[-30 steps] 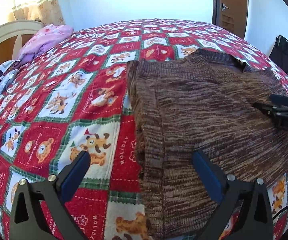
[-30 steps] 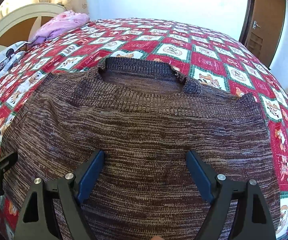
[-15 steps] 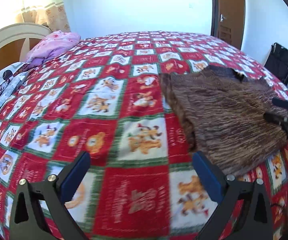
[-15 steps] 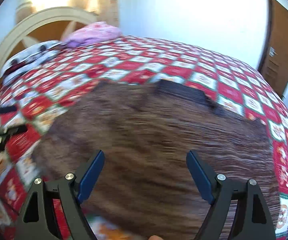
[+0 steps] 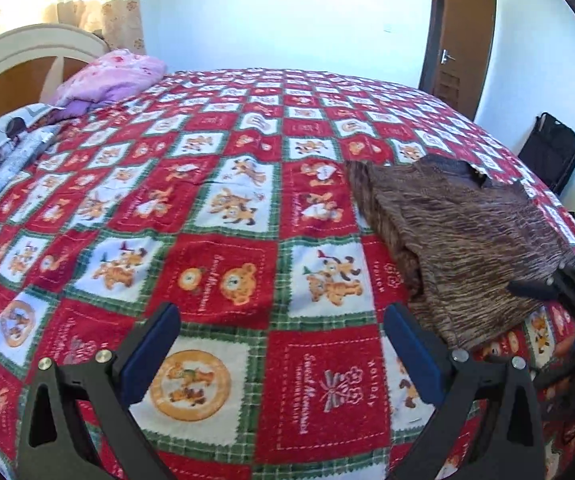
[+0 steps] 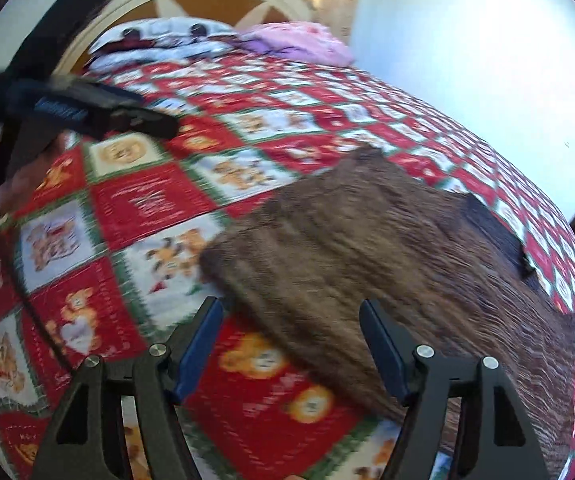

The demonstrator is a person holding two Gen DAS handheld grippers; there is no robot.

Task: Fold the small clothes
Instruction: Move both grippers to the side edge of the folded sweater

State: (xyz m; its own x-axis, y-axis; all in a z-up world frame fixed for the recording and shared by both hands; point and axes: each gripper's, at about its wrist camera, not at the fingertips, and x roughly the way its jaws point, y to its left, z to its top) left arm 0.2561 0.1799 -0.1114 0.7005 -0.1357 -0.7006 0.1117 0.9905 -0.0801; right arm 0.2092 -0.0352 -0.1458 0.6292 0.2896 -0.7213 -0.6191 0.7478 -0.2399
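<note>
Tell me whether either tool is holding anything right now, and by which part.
Nothing is held. The left tool and right tool are both open over the bed, and the brown knitted sweater lies free on the red patchwork blanket.

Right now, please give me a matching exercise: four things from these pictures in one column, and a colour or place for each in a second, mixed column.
Things:
1. sweater
2. bedspread
3. bag
4. door

Descriptions:
A. black, on the floor beside the bed
B. brown knit, lying on the bed
C. brown wood, in the far wall
D. red, white and green squares with bears

Pairs: 1-B, 2-D, 3-A, 4-C
</note>
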